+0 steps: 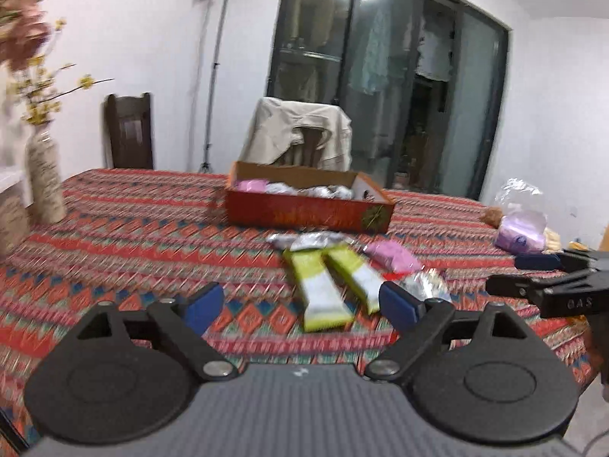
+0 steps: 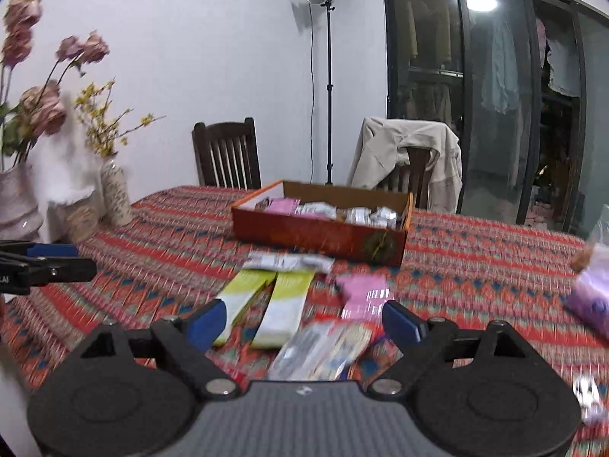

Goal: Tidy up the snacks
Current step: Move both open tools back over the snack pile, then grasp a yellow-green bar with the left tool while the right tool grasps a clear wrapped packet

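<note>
Snack packets [image 2: 289, 304], green-white, pink and silvery, lay on the patterned red worktop [image 2: 495, 266] near a shallow red cardboard box [image 2: 319, 234]; left gripper [image 1: 302, 306] and right gripper [image 2: 302, 321] gaped empty.

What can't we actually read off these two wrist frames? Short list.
- Print on the two green-and-white packets: motion blur, both views.
- Full contents of the red cardboard box: near wall hides the lower layer; the wrappers inside are too small to identify.
- Clear-wrapped snack, right wrist view: blurred, partly behind the right gripper body.
- Purple bag: cut off by the right edge.
- Left gripper: open, nothing between its fingers.
</note>
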A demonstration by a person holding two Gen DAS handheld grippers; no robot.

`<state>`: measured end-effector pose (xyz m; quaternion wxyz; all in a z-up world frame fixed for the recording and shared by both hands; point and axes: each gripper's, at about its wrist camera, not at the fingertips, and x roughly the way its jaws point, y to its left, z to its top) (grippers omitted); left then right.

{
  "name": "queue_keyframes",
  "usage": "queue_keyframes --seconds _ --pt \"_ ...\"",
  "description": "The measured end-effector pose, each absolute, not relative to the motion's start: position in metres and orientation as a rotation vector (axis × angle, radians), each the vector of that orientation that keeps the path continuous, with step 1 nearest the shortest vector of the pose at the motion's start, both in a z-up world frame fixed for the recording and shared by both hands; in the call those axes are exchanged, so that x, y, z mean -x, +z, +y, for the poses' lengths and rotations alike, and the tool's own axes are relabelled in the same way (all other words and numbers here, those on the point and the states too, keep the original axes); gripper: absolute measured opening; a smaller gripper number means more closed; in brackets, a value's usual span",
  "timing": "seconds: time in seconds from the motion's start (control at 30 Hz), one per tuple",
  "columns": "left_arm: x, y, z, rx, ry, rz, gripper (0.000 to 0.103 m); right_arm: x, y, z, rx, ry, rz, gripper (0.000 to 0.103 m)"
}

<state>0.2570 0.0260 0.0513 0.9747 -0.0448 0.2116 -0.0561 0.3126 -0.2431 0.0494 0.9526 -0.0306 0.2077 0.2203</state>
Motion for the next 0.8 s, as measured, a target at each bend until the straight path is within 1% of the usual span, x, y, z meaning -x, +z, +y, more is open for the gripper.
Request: queue_keyframes --seconds 0.17,0.4,0.8 --pt "-0.23 0.033 0.018 0.091 -0.098 0.481 0.091 -0.27 0.022 -0.242 0.065 0.454 0.468 0.089" --pt "-0.219 0.015 0.012 0.069 -0.078 0.522 0.091 -0.245 -0.005 -0.242 0.047 0.457 0.52 0.089" --pt "-0.237 0.009 0.015 0.085 -0.077 0.553 0.091 -0.257 -0.012 -0.24 0.032 0.457 0.539 0.089"
